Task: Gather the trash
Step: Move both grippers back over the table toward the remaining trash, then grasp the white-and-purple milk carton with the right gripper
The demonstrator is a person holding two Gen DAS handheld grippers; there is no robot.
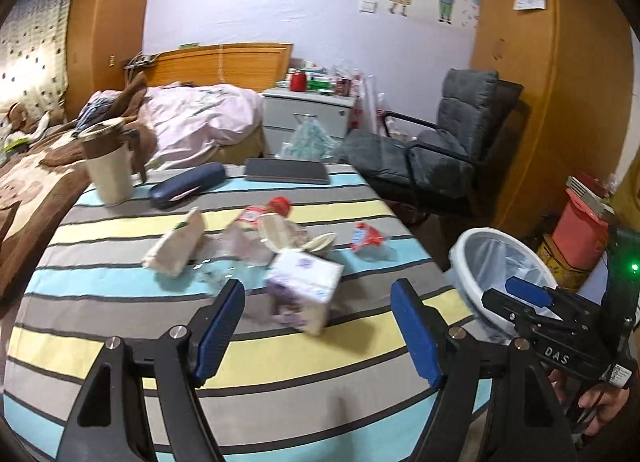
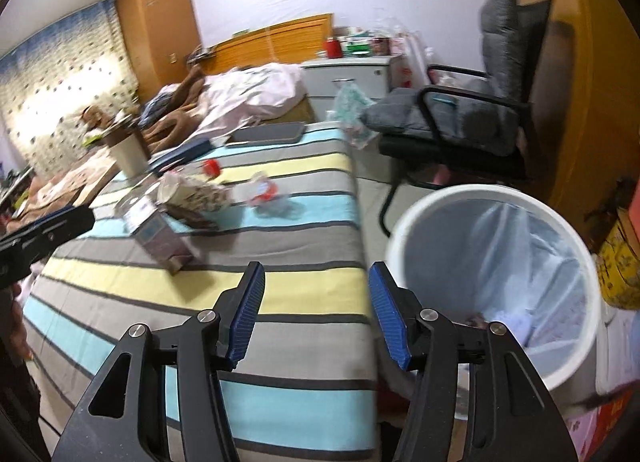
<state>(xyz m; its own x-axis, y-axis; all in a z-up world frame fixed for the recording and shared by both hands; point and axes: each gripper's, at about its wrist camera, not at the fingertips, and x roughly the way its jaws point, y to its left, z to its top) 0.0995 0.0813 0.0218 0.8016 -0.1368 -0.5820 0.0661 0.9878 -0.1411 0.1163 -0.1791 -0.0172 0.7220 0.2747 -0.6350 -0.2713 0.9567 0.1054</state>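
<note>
Trash lies on the striped tablecloth (image 1: 120,342): a white and purple carton (image 1: 304,286) nearest me, a crushed bottle with a red cap (image 1: 264,221), a brown paper bag (image 1: 176,246) and a red wrapper (image 1: 366,238). My left gripper (image 1: 318,326) stands open just in front of the carton, nothing between its blue pads. My right gripper (image 2: 316,302) is open too and empty, over the table's right edge beside the white bin (image 2: 404,229) lined with a clear bag. The right gripper (image 1: 528,298) also shows in the left wrist view, over the bin (image 1: 460,262).
A lidded tumbler (image 1: 108,165), a dark blue case (image 1: 188,183) and a black tablet (image 1: 286,171) sit at the table's far side. A grey armchair (image 1: 448,141) stands behind the bin, a bed (image 1: 180,117) to the far left, boxes (image 1: 580,234) right of the bin.
</note>
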